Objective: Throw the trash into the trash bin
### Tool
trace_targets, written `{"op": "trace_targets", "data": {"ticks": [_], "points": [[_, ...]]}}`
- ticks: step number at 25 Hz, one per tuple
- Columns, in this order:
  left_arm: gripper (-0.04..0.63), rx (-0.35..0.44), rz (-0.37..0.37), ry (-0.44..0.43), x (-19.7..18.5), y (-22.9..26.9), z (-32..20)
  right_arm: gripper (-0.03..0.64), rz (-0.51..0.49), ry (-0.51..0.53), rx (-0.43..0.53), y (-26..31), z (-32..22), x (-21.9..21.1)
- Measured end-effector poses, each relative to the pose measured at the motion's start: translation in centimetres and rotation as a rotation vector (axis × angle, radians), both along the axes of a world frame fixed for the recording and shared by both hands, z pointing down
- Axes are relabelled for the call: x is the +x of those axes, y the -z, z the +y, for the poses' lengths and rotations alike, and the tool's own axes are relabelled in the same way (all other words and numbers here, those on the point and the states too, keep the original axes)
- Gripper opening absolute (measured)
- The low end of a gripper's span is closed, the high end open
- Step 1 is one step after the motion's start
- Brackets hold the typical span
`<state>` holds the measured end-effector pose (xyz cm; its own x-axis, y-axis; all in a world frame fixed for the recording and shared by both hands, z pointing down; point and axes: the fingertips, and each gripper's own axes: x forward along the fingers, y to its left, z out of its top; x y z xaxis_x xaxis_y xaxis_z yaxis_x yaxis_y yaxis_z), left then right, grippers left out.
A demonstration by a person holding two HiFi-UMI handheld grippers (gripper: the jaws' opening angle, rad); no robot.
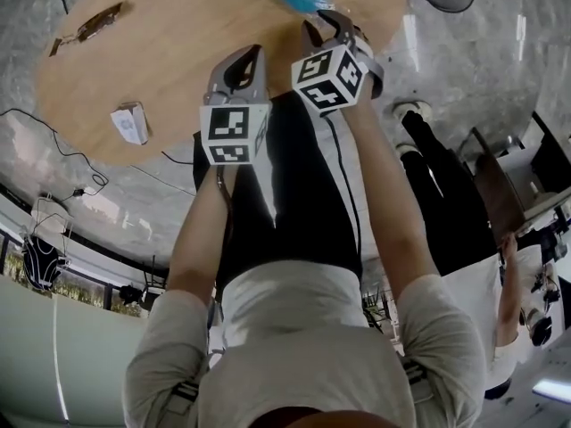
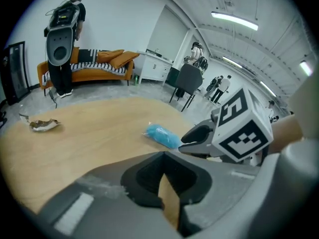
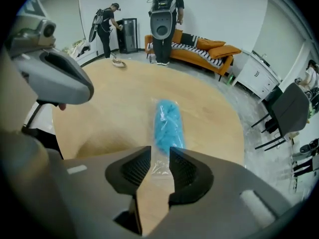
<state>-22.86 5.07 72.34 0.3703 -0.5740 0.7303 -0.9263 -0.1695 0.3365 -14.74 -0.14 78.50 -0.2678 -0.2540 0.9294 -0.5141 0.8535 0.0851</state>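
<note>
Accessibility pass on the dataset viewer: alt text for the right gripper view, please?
The right tongs stand open over a round wooden table, with the clear end of a blue packet between them. An orange sofa stands beyond the table.

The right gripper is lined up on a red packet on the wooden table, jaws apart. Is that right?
Not quite: the packet is blue, not red, as the right gripper view shows. The rest holds: the right gripper is lined up on it on the wooden table, jaws apart, with the packet's clear end between them.
</note>
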Motion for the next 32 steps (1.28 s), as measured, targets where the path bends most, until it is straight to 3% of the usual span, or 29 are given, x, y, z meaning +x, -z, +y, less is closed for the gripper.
{"op": "trace_targets", "data": {"ticks": [4,7,16,32], "points": [[0.018,-0.021,0.003,-0.01,0.2,-0.1,0.1,0.108,0.033,0.03,-0.038,-2.2,0.4,0.1],[0.018,-0.019,0.002,-0.014,0.3,0.0,0.3,0.009,0.05,0.036,-0.023,-3.1,0.1,0.4],[0.018,-0.024,-0.026,0.012,0.2,1.0,1.2,0.006,-0.041,0.023,-0.033,-1.2,-0.1,0.1],[0.018,0.054,-0.009,-0.031,0.2,6.4,2.8,0.006,-0.237,-0.223,0.046,9.1,2.8,-0.6]]}}
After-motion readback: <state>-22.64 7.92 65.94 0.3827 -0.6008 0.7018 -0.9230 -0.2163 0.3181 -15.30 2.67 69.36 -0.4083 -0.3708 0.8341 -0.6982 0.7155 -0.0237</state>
